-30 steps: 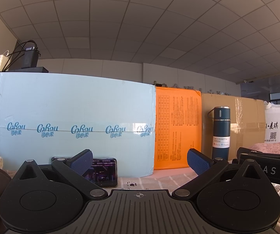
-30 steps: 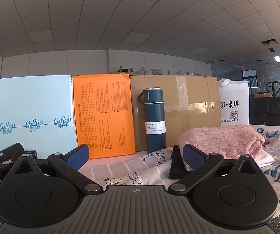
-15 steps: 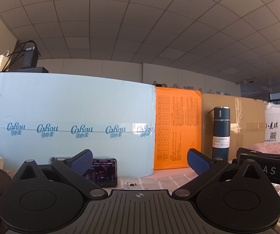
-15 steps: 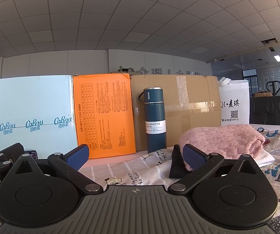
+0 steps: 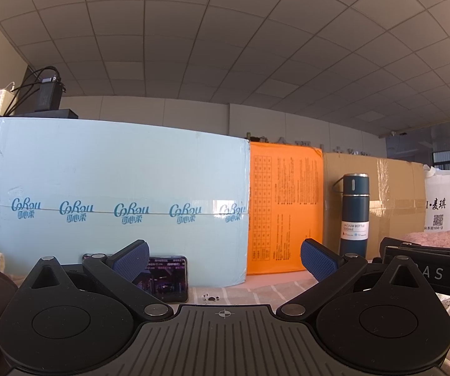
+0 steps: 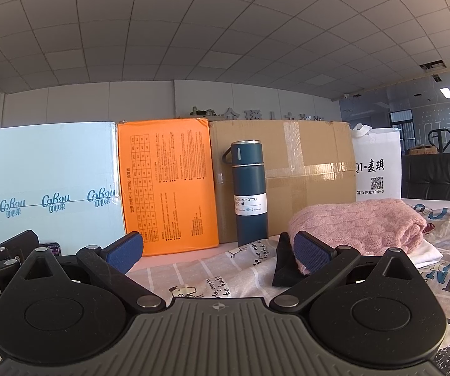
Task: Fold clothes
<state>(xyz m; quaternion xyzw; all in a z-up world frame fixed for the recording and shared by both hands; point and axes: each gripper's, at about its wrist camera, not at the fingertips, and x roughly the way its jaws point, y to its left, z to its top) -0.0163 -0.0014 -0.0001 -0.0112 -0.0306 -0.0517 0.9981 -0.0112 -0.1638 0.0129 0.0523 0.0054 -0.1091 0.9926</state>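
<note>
Two blue-padded fingers of the left gripper (image 5: 224, 258) stand wide apart in the left wrist view, released and holding nothing, low over a printed cloth (image 5: 256, 291). Behind them a phone (image 5: 168, 277) with a lit screen leans against a pale blue box (image 5: 118, 200). Right of that box stand an orange box (image 5: 284, 210), a brown carton (image 5: 390, 206) and a white bag (image 5: 442, 203), all in a row along the back. A dark blue bottle (image 5: 354, 214) stands upright in front of the carton. At the far right a strip of pink sweater (image 5: 428, 239) shows behind the black body of the other gripper. In the right wrist view the right gripper (image 6: 218, 250) is likewise spread open and empty above the cloth (image 6: 225, 269). The sweater (image 6: 356, 225) lies in a folded heap on the cloth to the right, just behind the right fingertip; whether the two touch I cannot tell. It sits on a white garment (image 6: 426, 252), with a black object (image 6: 282, 266) at its left end. The bottle (image 6: 250, 188) stands upright left of the sweater, before the carton (image 6: 312, 169). The orange box (image 6: 168, 188), blue box (image 6: 46, 185) and bag (image 6: 378, 169) complete the back row.
</note>
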